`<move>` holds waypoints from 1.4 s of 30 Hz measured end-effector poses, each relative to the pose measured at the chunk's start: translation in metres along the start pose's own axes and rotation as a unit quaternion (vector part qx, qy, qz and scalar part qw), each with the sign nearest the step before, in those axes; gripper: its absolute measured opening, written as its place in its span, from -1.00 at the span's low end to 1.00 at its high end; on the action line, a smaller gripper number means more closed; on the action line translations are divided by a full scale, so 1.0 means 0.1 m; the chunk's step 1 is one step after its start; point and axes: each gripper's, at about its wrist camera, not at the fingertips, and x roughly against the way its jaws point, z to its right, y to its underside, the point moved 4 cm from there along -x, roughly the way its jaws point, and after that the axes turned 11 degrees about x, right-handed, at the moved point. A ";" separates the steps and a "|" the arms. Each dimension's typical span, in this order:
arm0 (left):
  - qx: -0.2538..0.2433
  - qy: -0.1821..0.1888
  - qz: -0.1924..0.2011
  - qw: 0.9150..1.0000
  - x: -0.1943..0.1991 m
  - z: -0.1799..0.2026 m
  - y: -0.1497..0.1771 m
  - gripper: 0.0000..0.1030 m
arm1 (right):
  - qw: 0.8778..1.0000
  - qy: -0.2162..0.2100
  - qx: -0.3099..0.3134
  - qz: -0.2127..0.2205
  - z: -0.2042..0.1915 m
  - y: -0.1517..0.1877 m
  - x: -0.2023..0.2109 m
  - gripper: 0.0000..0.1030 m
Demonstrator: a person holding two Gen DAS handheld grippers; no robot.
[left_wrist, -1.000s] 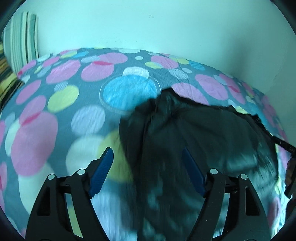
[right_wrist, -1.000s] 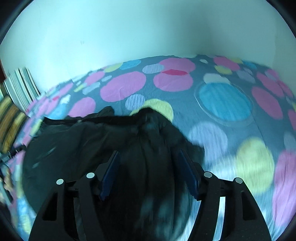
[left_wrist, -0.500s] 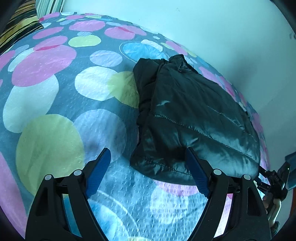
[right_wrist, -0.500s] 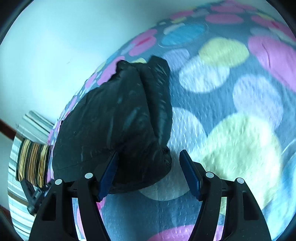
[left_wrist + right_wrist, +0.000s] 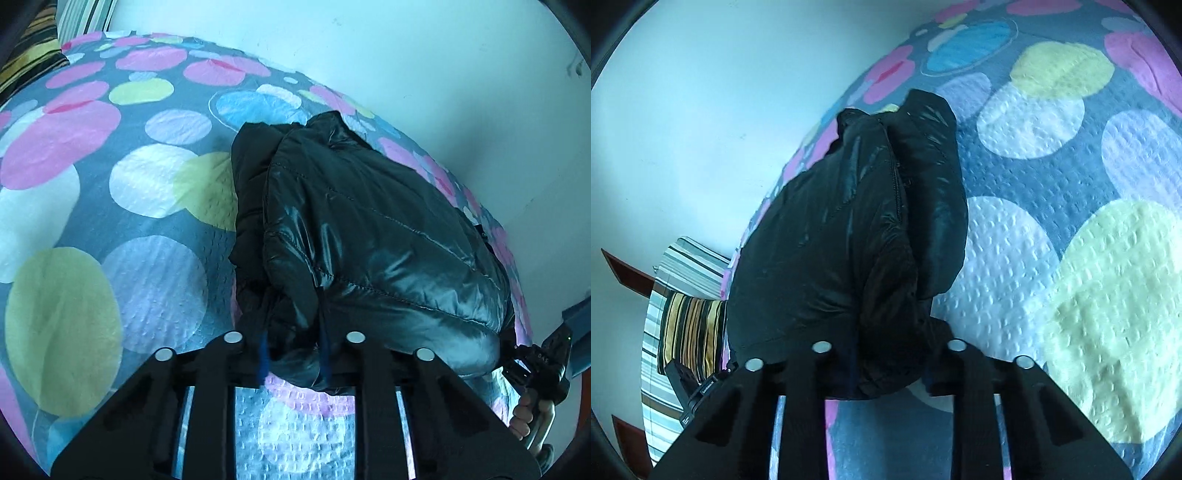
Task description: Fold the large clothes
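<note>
Jacket (image 5: 369, 236), black, shiny and quilted, lies folded on the spotted bed (image 5: 110, 206); left tool (image 5: 293, 354) and right tool (image 5: 886, 360) each grip its near hem.

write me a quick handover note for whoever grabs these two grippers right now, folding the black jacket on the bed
Left gripper: shut on the near edge of the black puffer jacket, toward its left side.
Right gripper: shut on the same near edge, at the other end.
Jacket: lies bunched lengthwise on the dotted bedspread, one side already folded over the middle, zipper showing along the top.
Done: the side fold, and both near corners gripped.
Left: probably carry the near edge up and over toward the far end to halve it, release, then flatten.
Striped pillows sit at the bed's end, clear of the jacket.
</note>
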 end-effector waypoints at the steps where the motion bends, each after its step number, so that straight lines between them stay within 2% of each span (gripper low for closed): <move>1: -0.004 -0.004 0.004 1.000 0.05 0.02 0.01 -0.68 | 1.000 0.001 0.002 0.002 -0.03 -0.01 0.02 -0.59; 6: -0.022 -0.028 0.013 0.999 0.22 0.09 0.12 -0.70 | 1.000 0.010 0.015 0.008 -0.12 0.09 0.19 -0.63; 10: -0.032 -0.046 0.014 0.998 0.44 0.08 0.34 -0.70 | 1.000 0.013 0.024 0.001 -0.17 0.23 0.38 -0.63; 24: -0.021 -0.055 0.009 0.998 1.20 -0.18 1.16 -0.70 | 0.999 0.016 0.033 -0.022 -0.17 1.02 1.01 -0.63; 34: -0.021 -0.057 0.007 0.998 1.20 -0.25 1.30 -0.68 | 0.999 0.011 0.026 -0.022 -0.09 1.16 1.00 -0.62; 37: -0.028 -0.058 0.011 0.998 1.21 -0.25 1.29 -0.63 | 0.999 0.010 0.026 -0.021 -0.08 1.15 1.01 -0.54; 39: -0.034 -0.062 0.015 0.997 1.23 -0.24 1.30 -0.54 | 0.999 0.015 0.029 -0.020 -0.08 1.17 1.06 -0.38; 42: -0.029 -0.057 0.013 0.998 1.23 -0.29 1.30 -0.45 | 0.999 0.027 0.033 -0.019 -0.08 1.18 1.13 -0.28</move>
